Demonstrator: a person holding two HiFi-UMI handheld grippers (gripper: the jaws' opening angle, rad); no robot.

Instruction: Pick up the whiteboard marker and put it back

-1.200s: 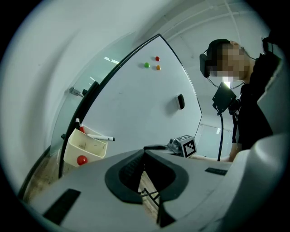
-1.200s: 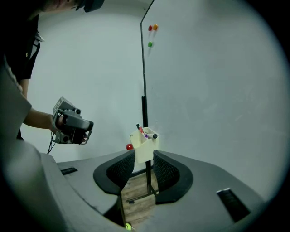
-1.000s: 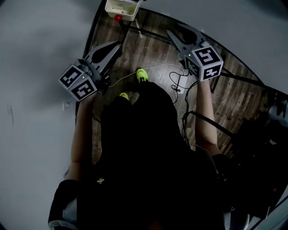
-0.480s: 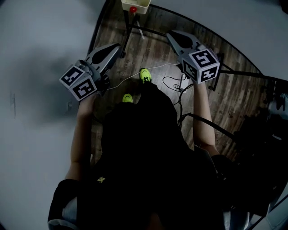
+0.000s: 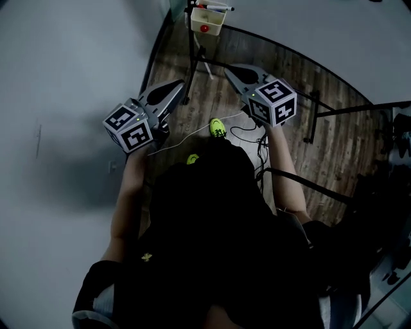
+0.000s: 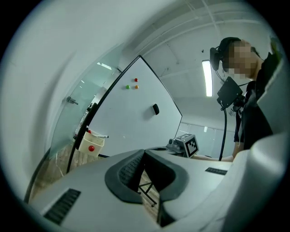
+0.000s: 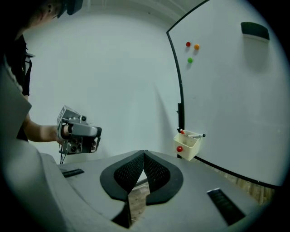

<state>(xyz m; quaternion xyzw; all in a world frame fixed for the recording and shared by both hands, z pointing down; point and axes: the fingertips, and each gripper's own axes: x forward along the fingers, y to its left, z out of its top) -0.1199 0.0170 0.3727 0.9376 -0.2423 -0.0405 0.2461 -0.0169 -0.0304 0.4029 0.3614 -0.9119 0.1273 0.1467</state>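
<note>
A whiteboard marker (image 7: 195, 135) lies across the top of a cream holder (image 7: 187, 146) that hangs at the whiteboard's lower edge; the holder carries a red dot. From the head view the holder (image 5: 208, 19) sits at the top, ahead of both grippers. My left gripper (image 5: 174, 88) is shut with nothing in it, and in its own view the marker (image 6: 100, 136) and holder (image 6: 90, 143) lie far off to the left. My right gripper (image 5: 227, 68) is shut and empty too, its pads (image 7: 152, 168) touching, well short of the holder.
The whiteboard (image 7: 235, 99) bears a black eraser (image 7: 254, 31) and three small magnets (image 7: 190, 60). Its black stand legs (image 5: 192, 61) cross the wooden floor (image 5: 302, 77). Cables (image 5: 253, 132) trail by the person's green shoes (image 5: 218, 126). A pale wall (image 5: 58, 96) stands at the left.
The person has stepped toward the board: the holder has slid down and right in the head view. Both grippers have moved forward, and the right jaws have come together.
</note>
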